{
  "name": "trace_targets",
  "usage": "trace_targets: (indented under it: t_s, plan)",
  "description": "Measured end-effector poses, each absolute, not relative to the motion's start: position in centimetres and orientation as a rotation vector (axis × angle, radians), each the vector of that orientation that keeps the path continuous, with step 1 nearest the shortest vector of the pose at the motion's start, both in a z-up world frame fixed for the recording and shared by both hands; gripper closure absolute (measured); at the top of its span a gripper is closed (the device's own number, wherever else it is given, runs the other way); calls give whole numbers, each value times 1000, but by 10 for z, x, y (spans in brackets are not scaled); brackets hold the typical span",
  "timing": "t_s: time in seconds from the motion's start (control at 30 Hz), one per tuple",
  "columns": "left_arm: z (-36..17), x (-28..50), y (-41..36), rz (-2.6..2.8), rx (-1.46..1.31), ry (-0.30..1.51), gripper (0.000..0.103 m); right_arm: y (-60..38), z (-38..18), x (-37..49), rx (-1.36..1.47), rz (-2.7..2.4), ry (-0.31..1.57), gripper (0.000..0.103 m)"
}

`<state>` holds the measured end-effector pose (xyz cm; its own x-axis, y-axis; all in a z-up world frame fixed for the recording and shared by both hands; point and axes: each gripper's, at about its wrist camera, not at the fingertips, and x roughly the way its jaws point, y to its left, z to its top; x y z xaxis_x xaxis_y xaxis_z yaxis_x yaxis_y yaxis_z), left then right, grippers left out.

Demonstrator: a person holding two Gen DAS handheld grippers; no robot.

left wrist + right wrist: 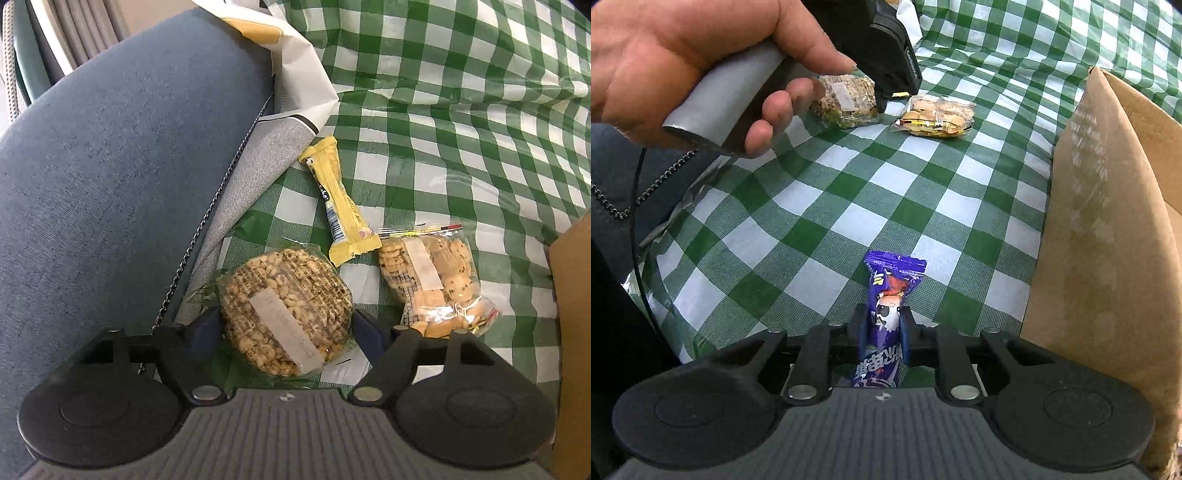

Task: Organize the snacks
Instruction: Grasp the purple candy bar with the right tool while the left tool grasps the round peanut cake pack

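Right tongs [882,332] grip a purple snack bar [888,310]; left tongs [284,325] straddle the puffed-grain cake [284,310], contact unclear. Cookie bag [432,277] and yellow bar [343,203] await the paper bag [1108,221].

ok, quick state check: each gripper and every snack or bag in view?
left gripper: jaws around the puffed grain cake, at its sides
puffed grain cake: wrapped, on the cloth
right gripper: shut on the purple snack bar
purple snack bar: sealed, held
yellow snack bar: sealed, lying free
cookie bag: sealed, lying free
paper bag: standing, right of the cloth
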<state>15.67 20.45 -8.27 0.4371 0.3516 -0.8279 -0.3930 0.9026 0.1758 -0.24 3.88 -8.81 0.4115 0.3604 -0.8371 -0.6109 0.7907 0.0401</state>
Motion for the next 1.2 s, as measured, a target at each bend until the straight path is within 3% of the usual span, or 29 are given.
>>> trace_targets:
  t_s: [0.43, 0.9, 1.2]
  plan:
    - [-43, 121, 204, 494, -89, 927, 23, 34, -79, -7, -267, 646, 935, 86]
    - [-1, 53, 188, 460, -155, 831, 23, 10, -40, -14, -155, 617, 801, 86]
    - [5, 48, 182, 450, -158, 817, 23, -17, -22, -20, -74, 609, 706, 87]
